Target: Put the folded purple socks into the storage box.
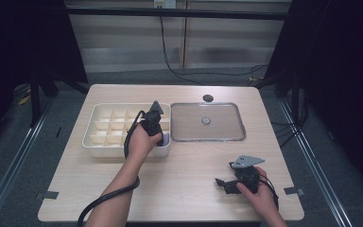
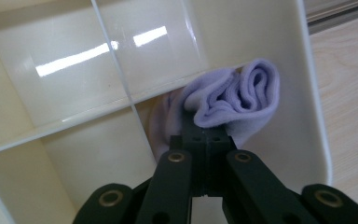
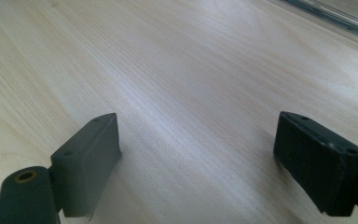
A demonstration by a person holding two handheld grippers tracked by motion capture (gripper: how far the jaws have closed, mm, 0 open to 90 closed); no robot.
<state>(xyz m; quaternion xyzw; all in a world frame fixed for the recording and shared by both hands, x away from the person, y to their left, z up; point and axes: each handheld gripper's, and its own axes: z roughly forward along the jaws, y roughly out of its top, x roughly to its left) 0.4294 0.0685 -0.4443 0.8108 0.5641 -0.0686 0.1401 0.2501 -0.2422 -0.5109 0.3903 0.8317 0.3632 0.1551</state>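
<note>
the divided tray's (image 1: 99,144) cell walls hem the left gripper (image 2: 205,140) and lilac sock (image 2: 233,100); bare table (image 1: 189,170) lies open around the right gripper (image 3: 198,163), clear lid (image 1: 207,122) farther off.

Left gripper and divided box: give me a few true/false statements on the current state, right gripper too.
1. The left gripper is shut on a lilac sock. True.
2. The sock is in a corner compartment of the divided box. True.
3. The right gripper holds a sock. False: its jaws stand open over bare table.
4. The clear lid covers the box. False: it lies flat on the table beside it.
</note>
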